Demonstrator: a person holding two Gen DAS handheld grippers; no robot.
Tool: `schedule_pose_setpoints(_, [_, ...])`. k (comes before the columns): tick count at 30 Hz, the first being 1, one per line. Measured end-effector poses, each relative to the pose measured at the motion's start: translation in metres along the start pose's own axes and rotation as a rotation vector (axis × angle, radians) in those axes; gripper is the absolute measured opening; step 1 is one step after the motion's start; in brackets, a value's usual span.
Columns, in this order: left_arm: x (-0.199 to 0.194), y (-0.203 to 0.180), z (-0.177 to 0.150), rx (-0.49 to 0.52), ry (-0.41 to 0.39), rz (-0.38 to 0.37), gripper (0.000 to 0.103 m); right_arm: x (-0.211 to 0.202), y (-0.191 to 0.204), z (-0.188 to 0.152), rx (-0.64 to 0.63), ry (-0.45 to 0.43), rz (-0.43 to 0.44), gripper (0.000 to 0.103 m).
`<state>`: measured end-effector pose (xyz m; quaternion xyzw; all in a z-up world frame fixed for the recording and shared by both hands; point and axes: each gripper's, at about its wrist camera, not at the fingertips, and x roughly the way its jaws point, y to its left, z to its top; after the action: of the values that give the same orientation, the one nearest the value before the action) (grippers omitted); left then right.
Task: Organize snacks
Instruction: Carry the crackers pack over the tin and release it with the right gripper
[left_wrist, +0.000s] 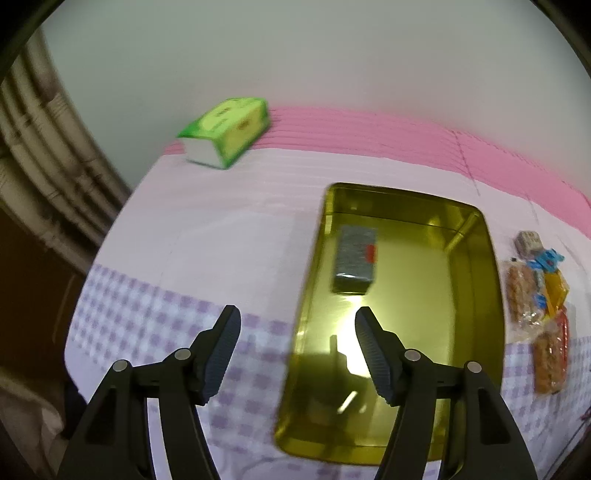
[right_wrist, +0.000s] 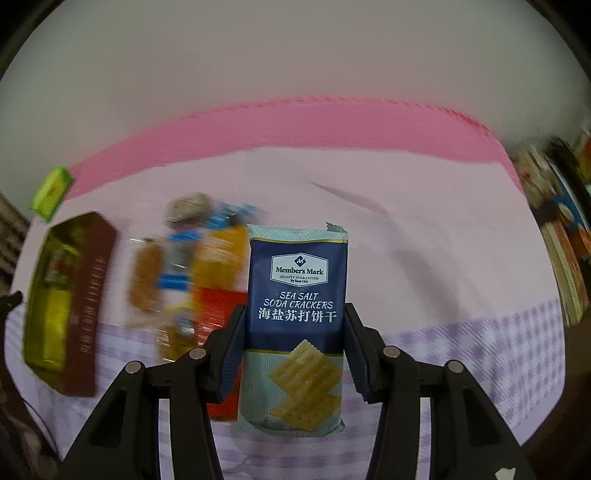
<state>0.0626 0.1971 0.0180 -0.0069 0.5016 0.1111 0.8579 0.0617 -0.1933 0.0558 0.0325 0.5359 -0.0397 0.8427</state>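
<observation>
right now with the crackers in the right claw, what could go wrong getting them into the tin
1. The right claw pinches only the lower half of the soda cracker pack, so the thin wrapper may slip or the crackers crack.
2. The snack pile lies between the pack and the gold tin; a low carry could scatter it.
3. A dark packet already lies in the tin, so the pack may land on top of it.

A home: bedsheet-covered surface, tissue pack, snacks.
</observation>
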Motion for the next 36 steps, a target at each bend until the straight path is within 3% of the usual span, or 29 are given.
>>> schedule_pose_setpoints(8, [-0.007,0.045,-0.022,-0.108,-0.018,0.075,0.067,-0.013,0.099,0.017,-0.114,-0.023,0.158,0.046])
schedule_pose_setpoints(16, [-0.005,0.073,-0.047,-0.158,0.011,0.103,0.067,-0.003,0.195,0.010,-0.212,0.011,0.270,0.046])
schedule_pose_setpoints(24, [0.000,0.085,-0.053,-0.190,0.018,0.136,0.068,0.034,0.261,-0.007,-0.284,0.084,0.264,0.046])
schedule_pose_setpoints(36, [0.002,0.095,-0.053,-0.229,0.019,0.134,0.068,0.065,0.296,-0.023,-0.300,0.162,0.247,0.046])
